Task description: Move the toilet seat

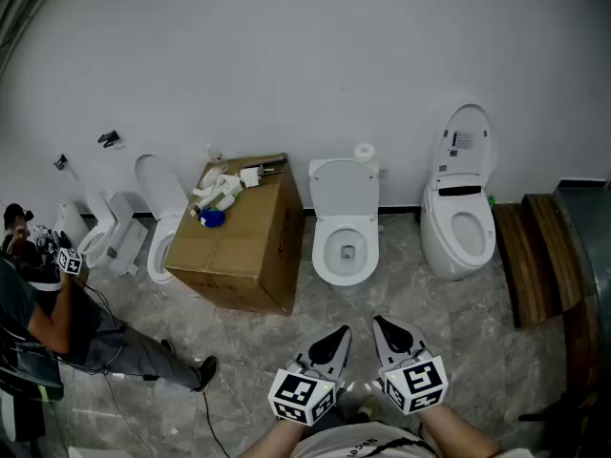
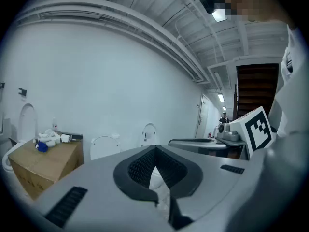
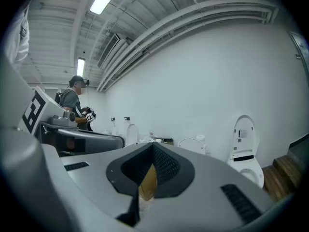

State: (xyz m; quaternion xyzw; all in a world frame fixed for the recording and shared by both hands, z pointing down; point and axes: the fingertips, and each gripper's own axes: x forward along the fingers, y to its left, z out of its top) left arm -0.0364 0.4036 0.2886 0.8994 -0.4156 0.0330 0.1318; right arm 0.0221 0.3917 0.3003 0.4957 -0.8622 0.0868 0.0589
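Head view of a washroom test area with a row of toilets along a white wall. A large brown cardboard box (image 1: 243, 241) stands on the grey stone floor, with loose white fittings (image 1: 221, 191) lying on top of it.

Just right of the box is a white ceramic toilet (image 1: 346, 251). Its white plastic toilet seat and lid (image 1: 344, 187) are tipped up against the wall. Whether the seat ring is raised with the lid or lies on the bowl cannot be told. Further right of the box stands a taller white toilet (image 1: 460, 225) with its lid up. Left of the box, a seated person in dark clothes (image 1: 57, 313) handles another marker cube.

In front of the box and to its right, well apart from it, two grey handheld grippers are held side by side, pointing towards the toilet beside the box. The left gripper (image 1: 336, 337) has its jaws pressed together at the tips, with nothing between them. The right gripper (image 1: 382, 327) is closed and empty in the same way.

The step in hand looks like the approach, and no contact has been made yet. To do it well, step closer first. Spread the jaws of one gripper before reaching, and take the seat by its free front edge rather than near the hinge. Swing it slowly about the hinge, and keep the other gripper clear of the bowl.
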